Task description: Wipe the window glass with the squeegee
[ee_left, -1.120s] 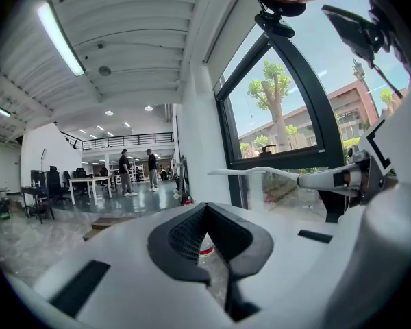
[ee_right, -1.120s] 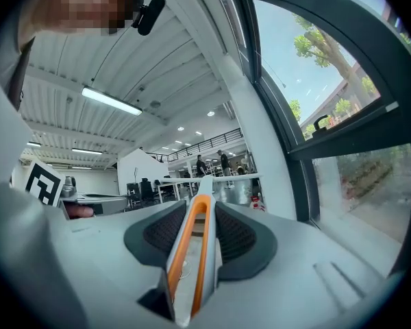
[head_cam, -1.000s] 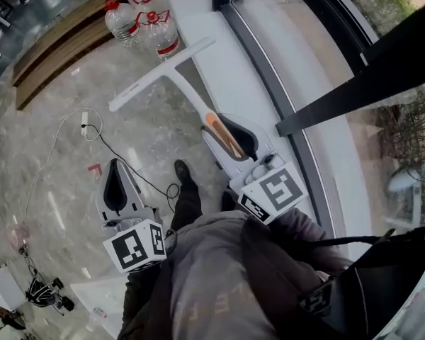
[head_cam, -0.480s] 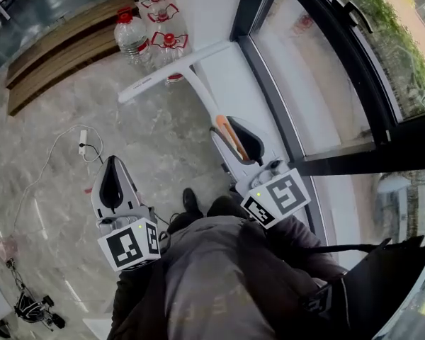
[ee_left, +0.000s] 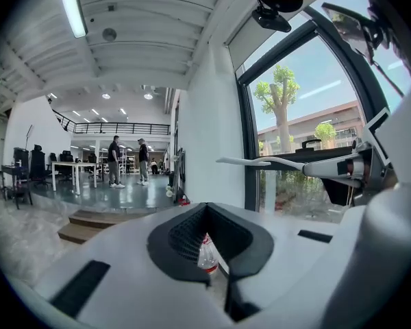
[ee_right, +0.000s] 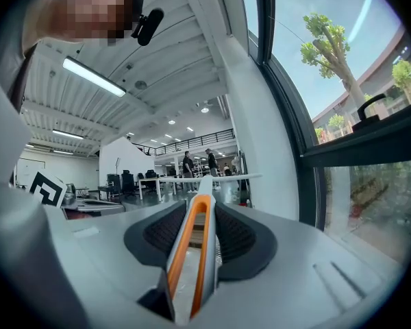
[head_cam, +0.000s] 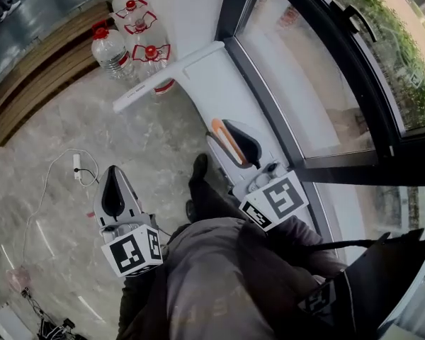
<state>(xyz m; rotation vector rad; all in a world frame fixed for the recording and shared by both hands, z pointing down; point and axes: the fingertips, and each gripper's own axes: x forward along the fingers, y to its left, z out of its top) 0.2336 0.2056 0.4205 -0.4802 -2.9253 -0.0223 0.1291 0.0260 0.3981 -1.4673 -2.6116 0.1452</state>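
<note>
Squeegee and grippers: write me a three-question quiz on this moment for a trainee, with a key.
1. Multiple choice: what holds the squeegee? A) the left gripper B) the right gripper C) both grippers
2. True or false: the squeegee's blade is pressed flat on the window glass.
3. Fill in: the water bottles by the wall have ___ caps.
Key:
1. B. The right gripper is shut on the handle; the left gripper holds nothing.
2. False. The blade is off the window glass, out toward the bottles.
3. Red.
</note>
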